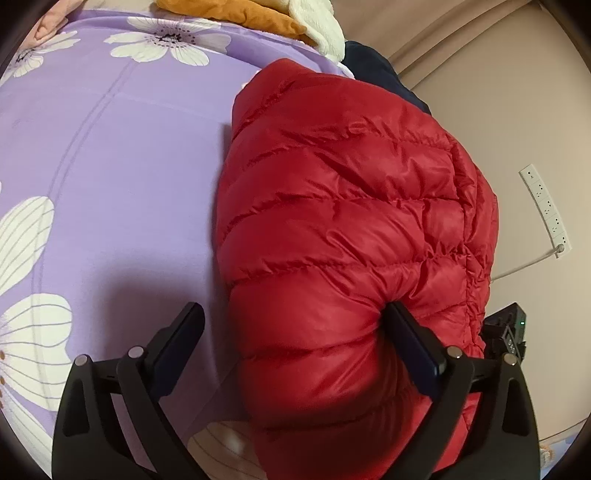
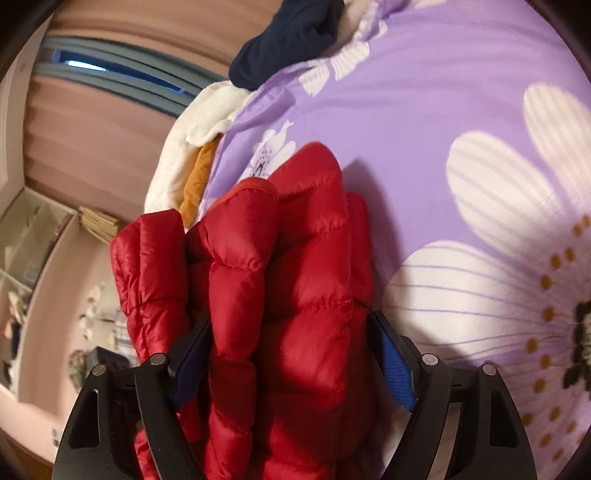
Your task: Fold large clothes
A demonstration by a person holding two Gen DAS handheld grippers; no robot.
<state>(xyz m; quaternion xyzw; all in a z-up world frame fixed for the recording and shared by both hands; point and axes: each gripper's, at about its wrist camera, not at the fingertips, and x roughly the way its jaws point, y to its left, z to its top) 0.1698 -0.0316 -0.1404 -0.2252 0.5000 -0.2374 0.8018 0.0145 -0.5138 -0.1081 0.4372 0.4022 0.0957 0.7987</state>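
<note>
A puffy red quilted jacket (image 1: 351,206) lies folded in a thick bundle on the purple flowered bedsheet (image 1: 122,177), near the bed's right edge. My left gripper (image 1: 291,310) is open wide over the bundle's near end. Its right finger (image 1: 410,339) dents the padding, while its left finger (image 1: 181,332) stands apart over bare sheet. In the right wrist view the red jacket (image 2: 295,266) fills the gap of my right gripper (image 2: 290,317). That gripper is open, with the puffy layers lying against both pads but not squeezed.
Orange cloth (image 1: 229,14), a white fleece (image 1: 317,26) and a navy garment (image 1: 373,66) are piled at the far end of the bed. A white power strip (image 1: 546,210) with its cable lies on the beige floor beyond the bed edge. A black device (image 1: 509,328) sits nearby.
</note>
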